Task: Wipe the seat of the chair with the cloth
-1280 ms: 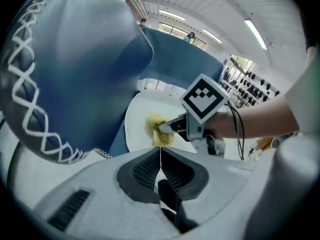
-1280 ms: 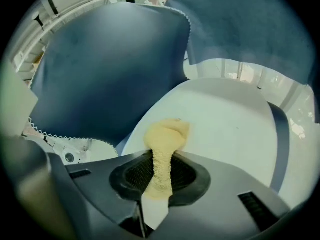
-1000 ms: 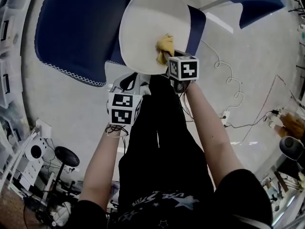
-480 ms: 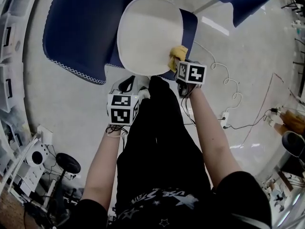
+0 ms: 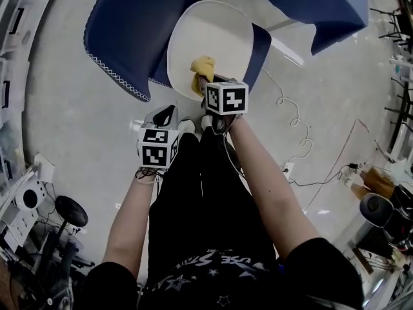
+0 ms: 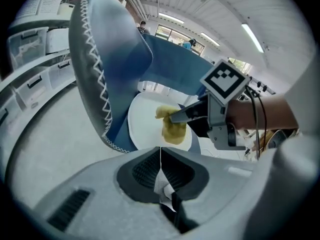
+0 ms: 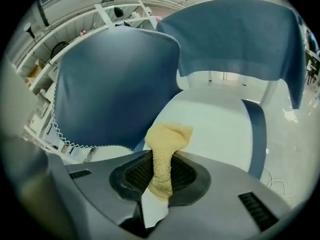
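The chair's white oval seat (image 5: 216,41) lies ahead of me, framed by dark blue upholstery (image 5: 129,24). A yellow cloth (image 5: 201,71) rests on the seat's near part, and my right gripper (image 5: 205,82) is shut on it. In the right gripper view the cloth (image 7: 164,149) bunches out from between the jaws over the seat (image 7: 220,129). My left gripper (image 5: 169,116) is held back from the seat, beside the person's leg, with its jaws shut on nothing. The left gripper view shows the cloth (image 6: 172,126) on the seat (image 6: 145,129) and the right gripper (image 6: 177,116) pinching it.
A blue backrest with white zigzag stitching (image 6: 100,59) stands at the left of the seat. White cables (image 5: 293,118) trail across the grey floor at the right. Shelving and bins (image 5: 16,57) line the left side. A round stool (image 5: 70,208) stands at lower left.
My right gripper has dragged the cloth leftward, from the seat's right rim to its near middle. The left gripper has stayed put.
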Tool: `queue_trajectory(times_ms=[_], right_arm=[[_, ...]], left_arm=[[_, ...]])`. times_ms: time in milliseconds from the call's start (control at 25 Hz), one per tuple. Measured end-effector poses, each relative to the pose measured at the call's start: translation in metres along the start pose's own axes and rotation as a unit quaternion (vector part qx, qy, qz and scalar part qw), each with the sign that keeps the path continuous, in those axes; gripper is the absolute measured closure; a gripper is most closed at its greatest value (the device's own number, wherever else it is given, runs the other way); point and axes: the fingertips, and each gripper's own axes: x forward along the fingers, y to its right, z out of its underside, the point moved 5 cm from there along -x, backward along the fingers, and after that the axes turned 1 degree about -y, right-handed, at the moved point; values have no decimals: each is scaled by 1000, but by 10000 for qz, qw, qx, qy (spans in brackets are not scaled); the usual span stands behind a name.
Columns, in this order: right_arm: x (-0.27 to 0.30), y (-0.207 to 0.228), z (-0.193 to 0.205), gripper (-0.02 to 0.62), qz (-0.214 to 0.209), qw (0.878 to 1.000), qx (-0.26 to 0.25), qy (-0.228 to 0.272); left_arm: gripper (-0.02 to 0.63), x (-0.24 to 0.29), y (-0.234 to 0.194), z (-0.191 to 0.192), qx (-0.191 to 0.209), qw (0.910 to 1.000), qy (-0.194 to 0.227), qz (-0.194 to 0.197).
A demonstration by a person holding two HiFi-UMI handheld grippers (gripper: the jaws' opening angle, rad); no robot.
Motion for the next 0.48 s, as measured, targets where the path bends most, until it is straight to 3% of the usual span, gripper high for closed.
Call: queue_trajectory(times_ms=[240, 480], right_arm=[[44, -34, 8, 523, -491, 9975, -399, -317], [75, -29, 30, 523, -493, 9963, -417, -571]], left_arm=[[584, 5, -16, 16, -159, 9997, -171, -57], [585, 9, -26, 23, -111, 9991, -369, -170]])
